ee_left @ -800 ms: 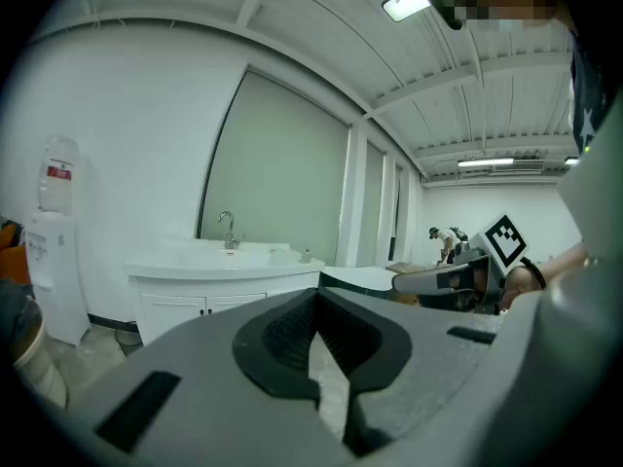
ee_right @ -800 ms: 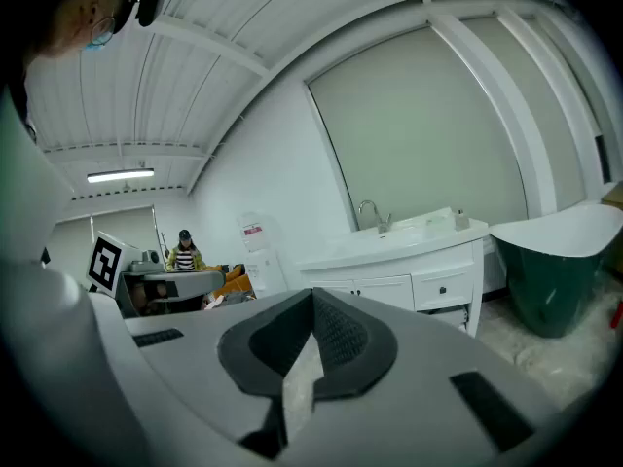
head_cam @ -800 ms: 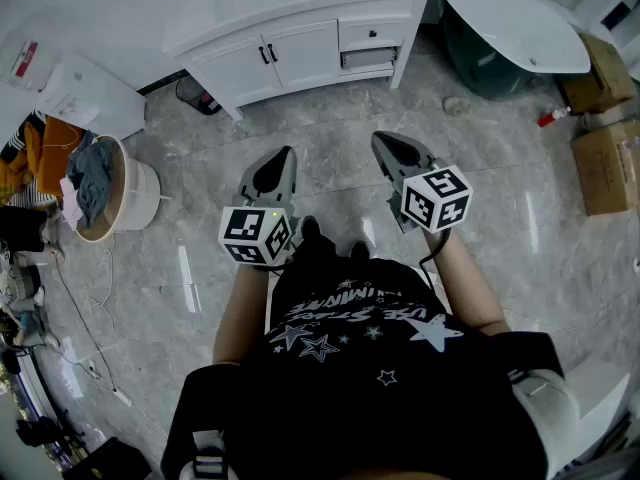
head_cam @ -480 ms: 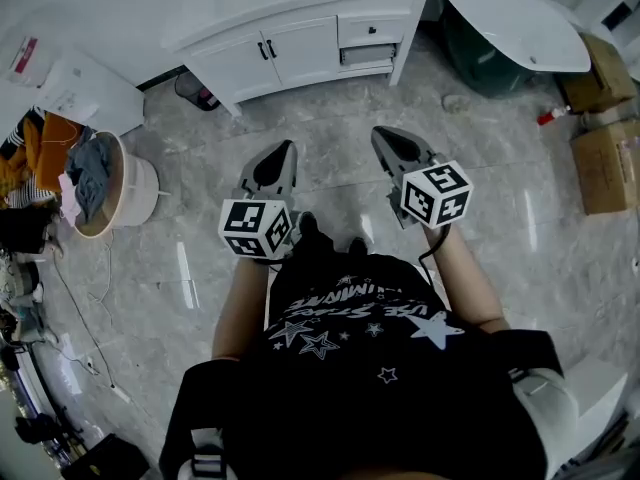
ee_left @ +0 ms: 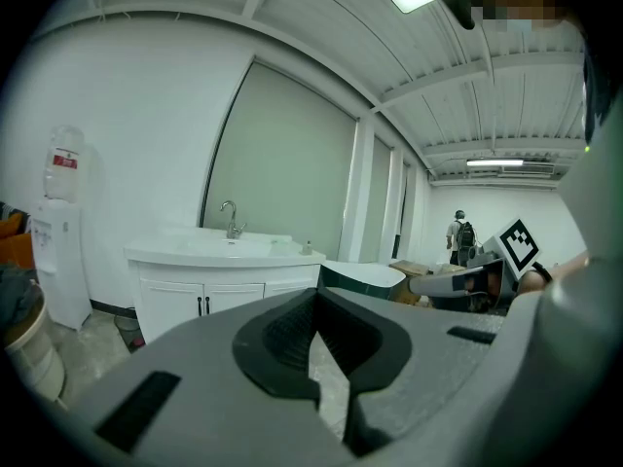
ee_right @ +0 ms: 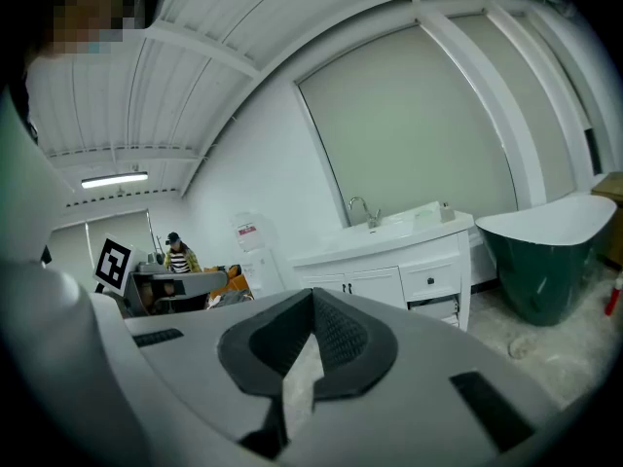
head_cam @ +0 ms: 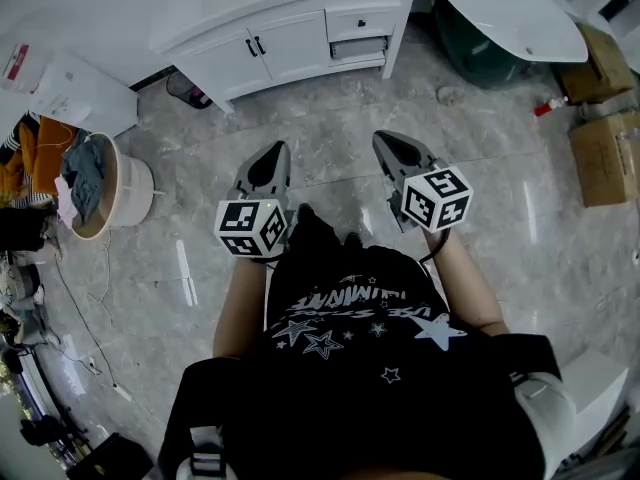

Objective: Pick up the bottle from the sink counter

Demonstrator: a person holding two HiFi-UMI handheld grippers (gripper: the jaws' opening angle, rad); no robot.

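A small bottle stands at the right end of the white sink counter, near the faucet. In the right gripper view the bottle sits on the same counter, far ahead. The head view shows the vanity at the top, well beyond both grippers. My left gripper and right gripper are held side by side above the marble floor, both shut and empty. Close up, the left gripper and right gripper have their pads together.
A laundry basket with clothes stands at the left. A green-and-white bathtub is right of the vanity, with cardboard boxes and a red-capped bottle on the floor. A water dispenser stands left of the vanity.
In the head view the vanity and floor have slid a little up and to the left. Both grippers keep the same shut pose in front of the person.
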